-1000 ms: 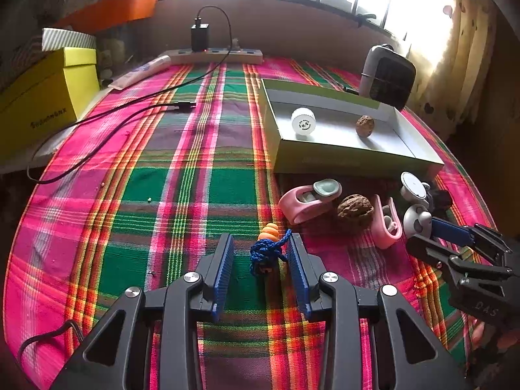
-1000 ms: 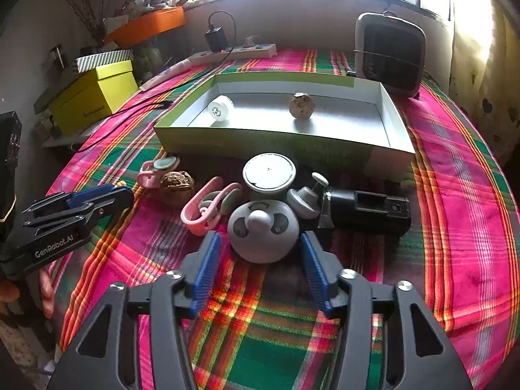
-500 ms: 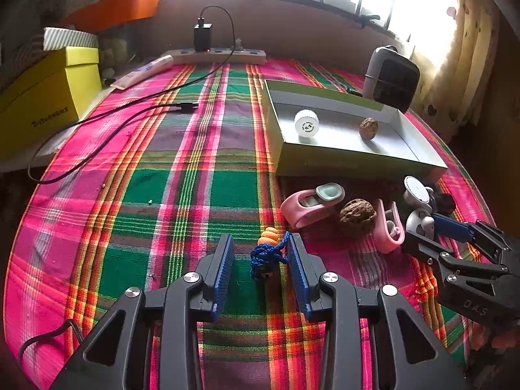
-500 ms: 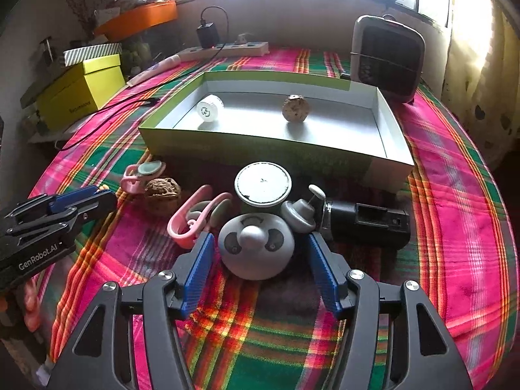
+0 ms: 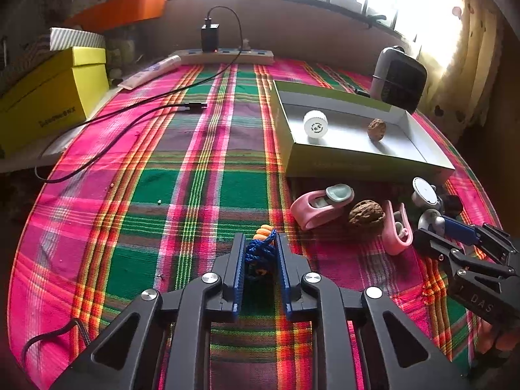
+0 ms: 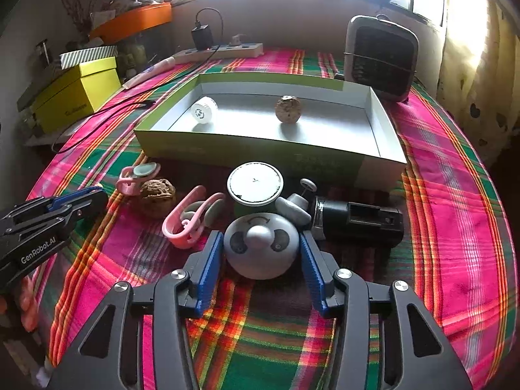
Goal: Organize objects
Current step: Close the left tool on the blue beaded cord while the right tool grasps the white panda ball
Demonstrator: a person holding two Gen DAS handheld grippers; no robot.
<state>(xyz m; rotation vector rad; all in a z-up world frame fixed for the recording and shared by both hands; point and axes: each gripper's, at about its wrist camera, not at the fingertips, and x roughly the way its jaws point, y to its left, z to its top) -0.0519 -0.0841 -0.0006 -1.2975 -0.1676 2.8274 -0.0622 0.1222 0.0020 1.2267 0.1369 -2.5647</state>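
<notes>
The blue knotted cord (image 5: 259,255) with orange beads lies on the plaid table (image 5: 201,175), pinched between the pads of the left tongs (image 5: 260,271), which have just closed on it. At its 2 o'clock sit a pink clip (image 5: 320,204) and a walnut (image 5: 366,217). The right tongs (image 6: 261,256) have been closing and press both sides of the grey dome knob (image 6: 261,247); the green tray (image 6: 260,152) lies at 12 o'clock.

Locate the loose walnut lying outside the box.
In the left wrist view, the walnut lies on the tablecloth right of centre, between two pink clips, before the box.
</notes>
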